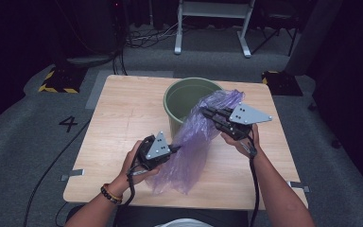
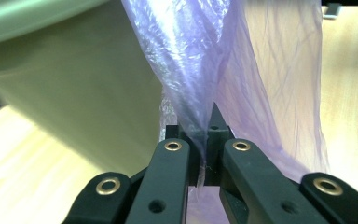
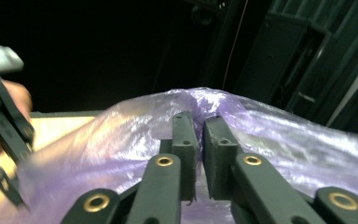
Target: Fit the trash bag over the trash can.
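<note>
So you've got both claws on the thin, crinkly purple plastic bin liner (image 1: 194, 142), which is the hard part out of the way. Your left claw (image 1: 176, 148) is pinched together on a fold low down on the film; in the left gripper view you can see the plastic (image 2: 200, 88) bunched right between its jaws. Your right claw (image 1: 207, 112) is clamped on the upper edge of the bag, with the film (image 3: 135, 135) puffed up around its tips. No earlier shot needed to call that: both grips look solid.

What's left, I'd say: pretty much the whole lining job. The bag hangs stretched between the two claws, its top draped against the near rim of the round pale-green plastic bin (image 1: 189, 99) just past your right claw, its tail lying on the light wooden counter (image 1: 123, 113) below your left claw. The mouth doesn't look opened yet, and nothing is tucked over the rim.

Room-wise you're fine. There's bare counter out to the left of your left claw and a strip to the right of your right claw, though that counter edge is nearer. The bin sits close ahead of both claws, so watch you don't nudge it while spreading the film.
</note>
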`<state>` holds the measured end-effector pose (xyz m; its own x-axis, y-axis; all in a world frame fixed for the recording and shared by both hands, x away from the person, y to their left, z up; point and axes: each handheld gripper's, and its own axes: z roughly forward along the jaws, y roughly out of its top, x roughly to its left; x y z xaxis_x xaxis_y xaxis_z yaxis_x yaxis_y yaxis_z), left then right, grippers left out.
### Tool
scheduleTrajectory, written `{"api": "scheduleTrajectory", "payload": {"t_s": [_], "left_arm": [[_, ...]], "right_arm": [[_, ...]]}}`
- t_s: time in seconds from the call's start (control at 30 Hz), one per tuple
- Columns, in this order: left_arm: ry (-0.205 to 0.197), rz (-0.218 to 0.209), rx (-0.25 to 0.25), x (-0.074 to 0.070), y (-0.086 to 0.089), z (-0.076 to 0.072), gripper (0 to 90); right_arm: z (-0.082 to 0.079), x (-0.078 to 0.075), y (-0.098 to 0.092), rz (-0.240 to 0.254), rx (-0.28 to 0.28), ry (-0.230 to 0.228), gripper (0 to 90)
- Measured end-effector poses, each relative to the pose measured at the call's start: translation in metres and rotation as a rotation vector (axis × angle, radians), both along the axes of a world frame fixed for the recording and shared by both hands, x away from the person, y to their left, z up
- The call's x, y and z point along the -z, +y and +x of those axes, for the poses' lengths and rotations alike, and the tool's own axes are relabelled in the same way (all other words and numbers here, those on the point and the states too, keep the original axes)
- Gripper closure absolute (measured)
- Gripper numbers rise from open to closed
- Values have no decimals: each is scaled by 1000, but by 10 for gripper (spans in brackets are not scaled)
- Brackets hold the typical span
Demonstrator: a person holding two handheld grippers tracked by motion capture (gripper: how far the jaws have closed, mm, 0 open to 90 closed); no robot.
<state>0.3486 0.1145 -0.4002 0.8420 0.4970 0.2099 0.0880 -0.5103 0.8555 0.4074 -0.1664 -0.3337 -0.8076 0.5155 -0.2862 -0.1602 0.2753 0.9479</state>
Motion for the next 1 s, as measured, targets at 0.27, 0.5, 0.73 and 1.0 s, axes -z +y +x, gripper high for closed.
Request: {"api": "scheduleTrajectory", "payload": {"t_s": [0.27, 0.5, 0.73, 1.0], "left_arm": [[-31, -34, -59, -8, 22, -2, 899], [-70, -76, -109, -13, 37, -5, 899], [-109, -106, -163, -20, 45, -6, 899], [-108, -110, -216, -14, 55, -2, 900]], "right_arm": [[14, 1, -3, -38, 92, 70, 448], [12, -12, -6, -107, 151, 11, 477], [2, -19, -18, -48, 150, -2, 404], [-5, -19, -51, -16, 166, 3, 332]]}}
